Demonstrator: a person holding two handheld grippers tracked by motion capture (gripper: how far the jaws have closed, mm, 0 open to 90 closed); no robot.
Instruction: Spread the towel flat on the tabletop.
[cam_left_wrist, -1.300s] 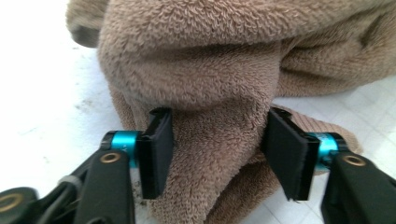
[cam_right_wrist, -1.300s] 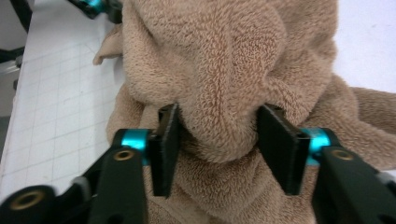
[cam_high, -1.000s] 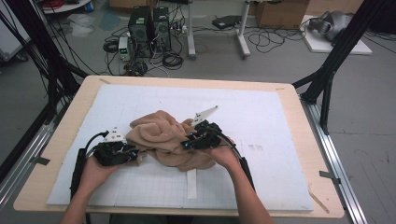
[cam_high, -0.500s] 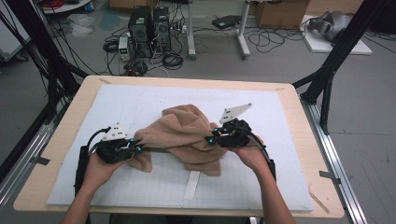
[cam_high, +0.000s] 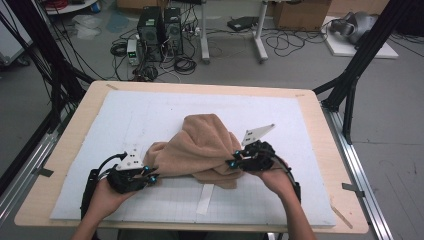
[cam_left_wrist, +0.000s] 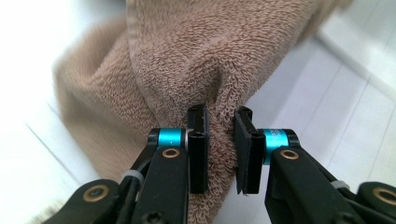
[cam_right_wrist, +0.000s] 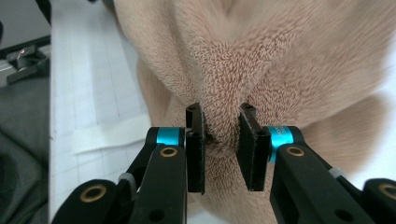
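Now left tool (cam_left_wrist: 219, 154), right tool (cam_right_wrist: 222, 151) each pinching towel (cam_high: 202, 147).

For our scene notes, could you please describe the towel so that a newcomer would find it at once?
Start at the wooden table and its white mat. The towel lies bunched near the mat's middle, with the left gripper and right gripper each pinching a fold. It is the one soft, tan, fuzzy thing there.

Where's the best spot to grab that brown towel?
Take the towel at its outer edges, one from each side, where the cloth bunches into thin folds. The left gripper and right gripper each pinch such a fold; the middle is too bulky, I'd judge.
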